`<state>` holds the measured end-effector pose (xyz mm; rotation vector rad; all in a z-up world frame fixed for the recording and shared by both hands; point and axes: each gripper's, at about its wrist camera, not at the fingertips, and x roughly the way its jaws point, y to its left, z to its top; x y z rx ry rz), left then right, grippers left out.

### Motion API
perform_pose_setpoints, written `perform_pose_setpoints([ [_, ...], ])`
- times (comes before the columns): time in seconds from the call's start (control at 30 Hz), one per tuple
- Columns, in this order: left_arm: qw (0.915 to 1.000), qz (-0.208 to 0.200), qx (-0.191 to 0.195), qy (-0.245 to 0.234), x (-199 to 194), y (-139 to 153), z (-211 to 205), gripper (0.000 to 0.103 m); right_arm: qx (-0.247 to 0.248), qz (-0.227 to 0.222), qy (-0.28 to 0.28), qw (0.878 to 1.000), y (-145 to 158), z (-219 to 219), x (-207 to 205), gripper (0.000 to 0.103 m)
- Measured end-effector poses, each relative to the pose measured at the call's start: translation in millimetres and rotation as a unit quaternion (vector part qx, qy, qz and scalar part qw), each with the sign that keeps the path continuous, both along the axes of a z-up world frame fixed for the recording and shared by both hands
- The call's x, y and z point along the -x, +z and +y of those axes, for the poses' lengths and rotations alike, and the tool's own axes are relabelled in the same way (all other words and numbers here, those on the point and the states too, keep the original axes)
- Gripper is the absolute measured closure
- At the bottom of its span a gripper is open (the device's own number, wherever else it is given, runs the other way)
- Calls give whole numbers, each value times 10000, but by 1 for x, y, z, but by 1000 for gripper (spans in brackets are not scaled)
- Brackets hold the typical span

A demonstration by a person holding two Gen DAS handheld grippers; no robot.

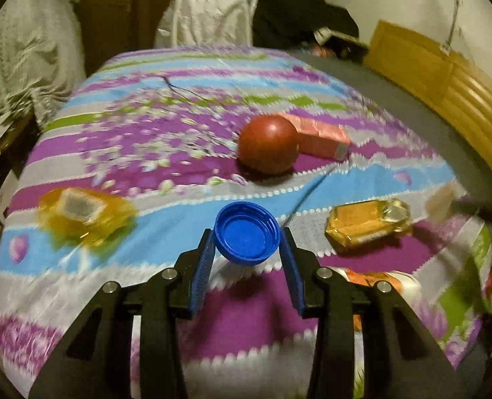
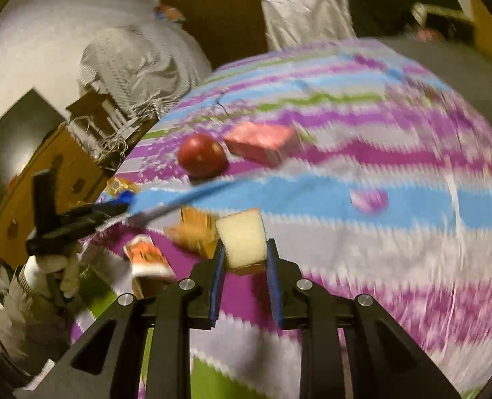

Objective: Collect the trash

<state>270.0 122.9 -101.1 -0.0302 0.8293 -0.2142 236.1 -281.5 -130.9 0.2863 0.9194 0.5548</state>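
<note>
My left gripper [image 1: 247, 234] is shut on a blue bottle cap [image 1: 247, 231], held above the bed with its hollow side facing the camera. My right gripper [image 2: 246, 249] is shut on a pale foam block [image 2: 242, 237]. On the bedcover lie a red round fruit [image 1: 267, 144], a pink carton [image 1: 322, 134] right behind it, a yellow wrapper [image 1: 83, 214] at the left, another yellow wrapper [image 1: 367, 224] at the right, and an orange-and-white packet [image 1: 382, 281] partly hidden by my left gripper's right finger. In the right wrist view the left gripper [image 2: 79, 216] shows at the left edge.
The bed [image 1: 146, 166] has a purple, blue and grey striped cover. A wooden headboard [image 1: 445, 79] runs along its right side. A white bag [image 1: 209, 16] and dark clothes [image 1: 299, 16] stand at the far end. A grey blanket [image 2: 139, 63] and a wooden cabinet [image 2: 36, 179] are at the left.
</note>
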Motion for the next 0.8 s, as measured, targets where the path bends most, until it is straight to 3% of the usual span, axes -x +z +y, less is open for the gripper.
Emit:
perform_pose_setpoints([
  [0.03,10000,-23,76,3,7,4,3,65,-34,103,-2,9999,-7,-2,3,77],
  [0.1,9998,-17,187,-45,21,8,3,65,384,30,-81,9992,-16,1,10,74],
  [0.2,9998,100,152,-107,33,-1,-2,65,1004,-537,-373,9928,1,5,26,48],
  [0.23,9997,172,147,-94,35,-8,-2,65,1066,-754,-400,9906,10,6,31,46],
  [0.33,9994,294,180,-74,44,-18,-1,65,1027,-1122,110,9883,32,34,43,44],
  [0.43,9993,337,117,-101,53,-26,-2,65,1018,-918,1062,9848,26,84,39,44],
  [0.57,9991,403,118,-47,56,-33,1,65,1457,-678,2107,9642,-1,161,29,40],
  [0.73,9989,448,156,21,59,-39,3,65,1769,-553,2243,9567,-16,196,15,39],
  [0.8,9989,429,170,26,61,-38,1,65,1891,-547,2157,9564,-24,201,17,45],
])
